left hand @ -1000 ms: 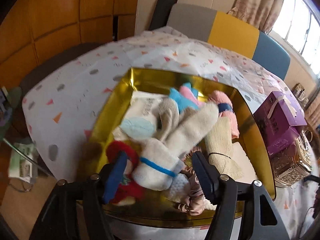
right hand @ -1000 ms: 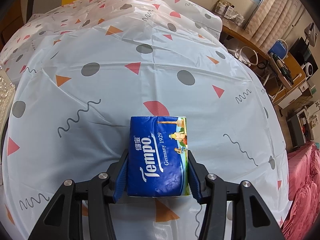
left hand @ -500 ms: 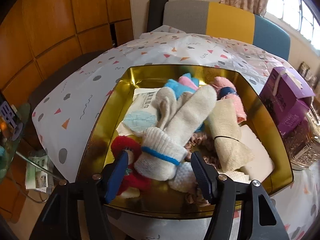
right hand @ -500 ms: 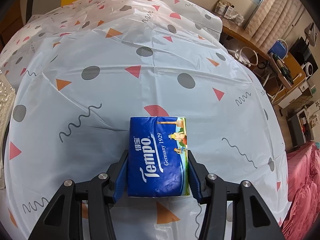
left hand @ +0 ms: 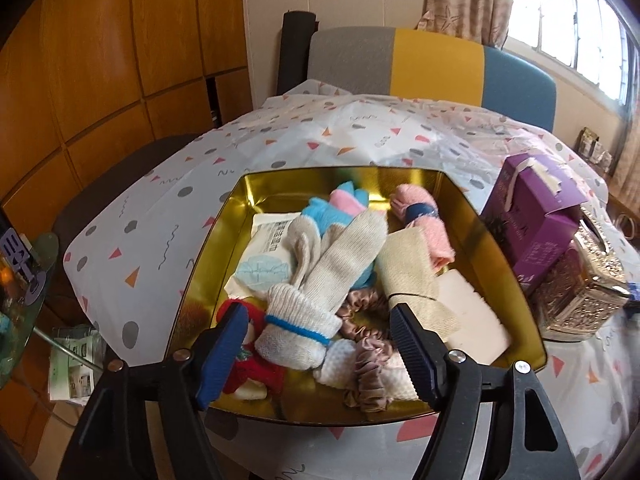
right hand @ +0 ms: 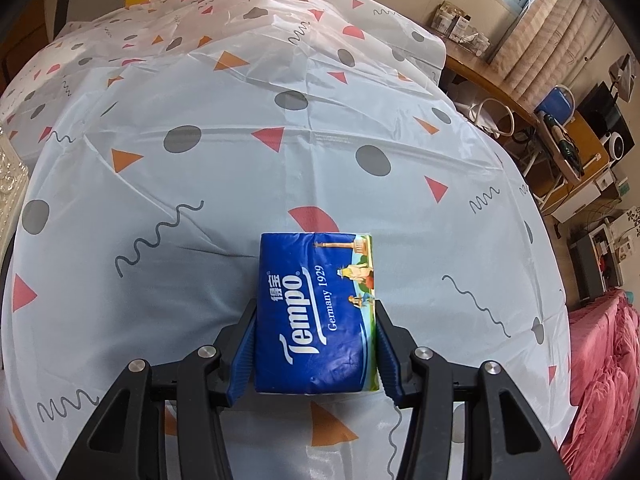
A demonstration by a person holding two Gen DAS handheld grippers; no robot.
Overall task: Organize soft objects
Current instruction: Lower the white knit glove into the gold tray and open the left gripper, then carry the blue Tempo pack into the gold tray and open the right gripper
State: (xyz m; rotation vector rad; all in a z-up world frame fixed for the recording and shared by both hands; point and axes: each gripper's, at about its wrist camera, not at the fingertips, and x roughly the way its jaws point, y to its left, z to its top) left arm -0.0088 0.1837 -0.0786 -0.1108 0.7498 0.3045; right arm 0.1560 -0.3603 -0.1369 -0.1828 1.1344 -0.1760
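Right gripper (right hand: 316,354): fingers closed on both sides of the blue plastic pack of Tempo paper tissues (right hand: 316,312); the blue pads press its left and right edges.
Tissue pack: between the right fingers, above the white tablecloth with grey dots and orange and red triangles (right hand: 224,168); I cannot tell if it touches the cloth.
Left gripper (left hand: 316,344): fingers spread wide, nothing between them; it hangs over the near edge of the gold metal tray (left hand: 208,248).
Tray, near part: red knitted item (left hand: 256,368) at the left, cream knitted glove with a blue band (left hand: 320,292) in the middle, brown satin scrunchie (left hand: 372,360) at the right.
Tray, middle: white wipes packet (left hand: 268,252) under the glove, beige rolled cloth (left hand: 408,276), flat white pad (left hand: 472,320).
Tray, far part: blue and pink fluffy glove (left hand: 340,204), pink rolled towel with a dark band (left hand: 420,216).
Beside the tray: purple cardboard box (left hand: 536,220), to the right, and just beside it a shiny silver box (left hand: 580,292).
Far end: chair back in grey, yellow and blue (left hand: 432,68).
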